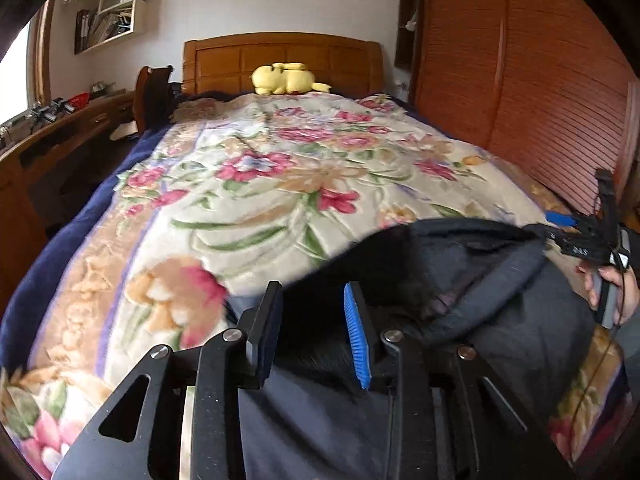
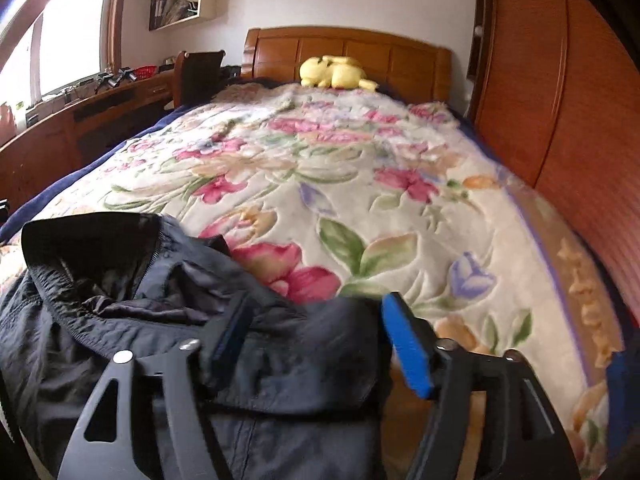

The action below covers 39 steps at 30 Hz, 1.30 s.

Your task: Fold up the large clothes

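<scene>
A dark navy jacket (image 1: pixel 500 320) with a ribbed collar lies bunched on the near end of the floral blanket (image 1: pixel 280 184). My left gripper (image 1: pixel 312 288) hovers over the jacket's left part. Its jaws stand apart and the dark cloth shows in the gap, with no pad pressing on it. In the right wrist view the jacket (image 2: pixel 120 320) shows its collar and zipper at lower left. My right gripper (image 2: pixel 316 300) is wide open above the jacket's right edge, gripping nothing. In the left wrist view that right gripper (image 1: pixel 592 236) and the hand (image 1: pixel 616 292) holding it appear at the far right.
The blanket (image 2: pixel 400 220) covers the whole bed up to a wooden headboard (image 1: pixel 280 56), where a yellow plush toy (image 1: pixel 284 78) lies. A slatted wooden wardrobe (image 1: pixel 520 80) runs along the right side. A desk (image 1: pixel 60 132) and a chair (image 1: pixel 154 92) stand on the left.
</scene>
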Available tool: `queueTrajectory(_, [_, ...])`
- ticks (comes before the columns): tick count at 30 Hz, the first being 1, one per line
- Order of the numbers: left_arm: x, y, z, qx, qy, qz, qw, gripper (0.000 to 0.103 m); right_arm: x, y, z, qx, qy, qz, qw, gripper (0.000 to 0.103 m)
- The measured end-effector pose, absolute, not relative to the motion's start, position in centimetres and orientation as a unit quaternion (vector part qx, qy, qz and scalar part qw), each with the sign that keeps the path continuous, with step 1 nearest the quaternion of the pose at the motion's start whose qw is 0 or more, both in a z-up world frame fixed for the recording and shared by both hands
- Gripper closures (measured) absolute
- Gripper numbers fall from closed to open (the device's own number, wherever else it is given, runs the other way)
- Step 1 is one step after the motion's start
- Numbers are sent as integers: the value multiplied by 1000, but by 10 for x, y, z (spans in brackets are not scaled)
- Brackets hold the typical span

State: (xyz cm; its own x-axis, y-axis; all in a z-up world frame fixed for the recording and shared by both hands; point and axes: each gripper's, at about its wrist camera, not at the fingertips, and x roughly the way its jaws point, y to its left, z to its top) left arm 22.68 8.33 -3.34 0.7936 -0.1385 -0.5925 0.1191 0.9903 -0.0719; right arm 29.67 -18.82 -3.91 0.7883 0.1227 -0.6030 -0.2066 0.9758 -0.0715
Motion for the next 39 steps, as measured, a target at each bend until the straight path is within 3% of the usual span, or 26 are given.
queueTrajectory(10, [197, 69, -83, -44, 319, -85, 943, 71, 276, -129, -58, -117, 348, 189, 911, 30])
queueTrajectory(23, [190, 84, -103, -40, 333, -93, 938, 71, 315, -44, -78, -233, 381, 242, 861, 31])
queueTrajectory(25, [190, 81, -104, -36, 332, -97, 937, 71, 328, -36, -80, -246, 383, 240, 857, 60])
queueTrajectory(28, [190, 79, -105, -35, 335, -102, 936, 71, 349, -27, -79, -262, 381, 231, 856, 76])
queueTrajectory(31, [191, 80, -107, -35, 337, -104, 935, 71, 372, -18, -79, -265, 382, 211, 860, 84])
queueTrajectory(36, [193, 82, -107, -40, 338, -105, 934, 71, 411, -4, -87, -257, 394, 180, 864, 83])
queueTrajectory(38, [193, 81, -107, -38, 339, -106, 934, 71, 419, -1, -88, -250, 391, 160, 871, 69])
queueTrajectory(39, [193, 80, -107, -37, 339, -106, 934, 71, 421, -2, -85, -241, 385, 149, 878, 55])
